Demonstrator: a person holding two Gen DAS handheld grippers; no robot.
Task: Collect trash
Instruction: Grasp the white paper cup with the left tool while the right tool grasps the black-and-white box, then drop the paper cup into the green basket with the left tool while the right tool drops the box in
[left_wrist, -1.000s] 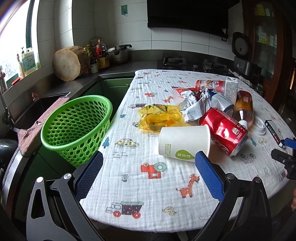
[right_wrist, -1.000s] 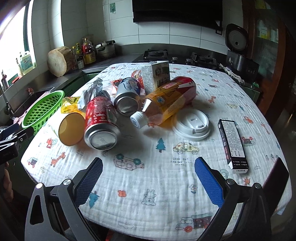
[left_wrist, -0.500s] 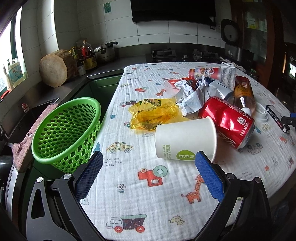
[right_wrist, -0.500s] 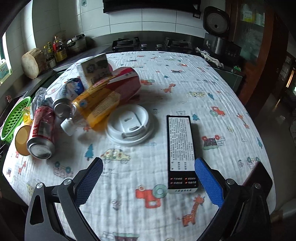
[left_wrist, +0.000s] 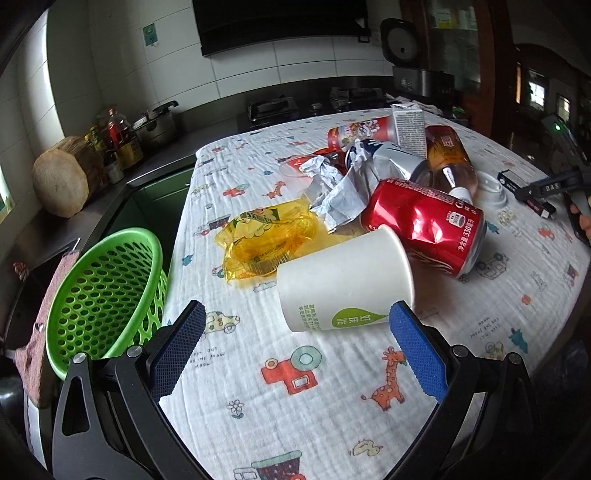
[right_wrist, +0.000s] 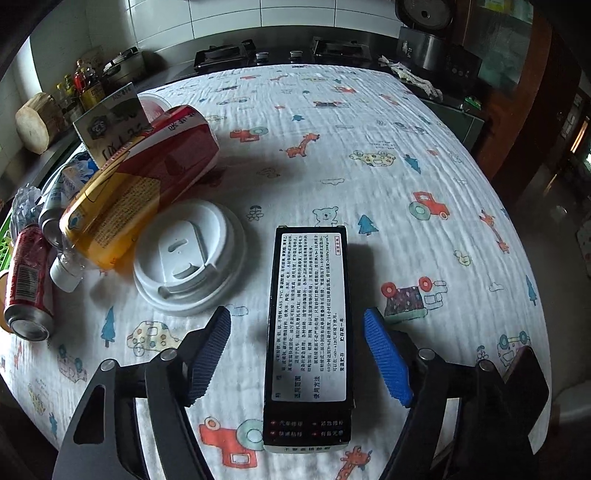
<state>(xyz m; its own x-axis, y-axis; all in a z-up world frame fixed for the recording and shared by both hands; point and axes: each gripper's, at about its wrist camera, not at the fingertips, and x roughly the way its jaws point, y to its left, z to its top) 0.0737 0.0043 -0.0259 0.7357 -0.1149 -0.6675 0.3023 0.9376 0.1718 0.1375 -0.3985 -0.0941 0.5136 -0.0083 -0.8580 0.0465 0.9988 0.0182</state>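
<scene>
Now right gripper (right_wrist: 297, 328) jaws narrowing, untouching, astride flat rectangular black box (right_wrist: 309, 332) (glossy, printed label); left gripper (left_wrist: 295, 325) wide.

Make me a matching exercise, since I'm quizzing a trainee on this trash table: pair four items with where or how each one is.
Things:
1. paper cup
2. black box
3. green basket
4. red can

Descriptions:
A. beyond the table's edge, beside the counter
B. on its side, just ahead of the left gripper
C. dented, lying behind the cup
D. flat between the right gripper fingers, which have been closing but are not yet touching it

Pairs: 1-B, 2-D, 3-A, 4-C
</scene>
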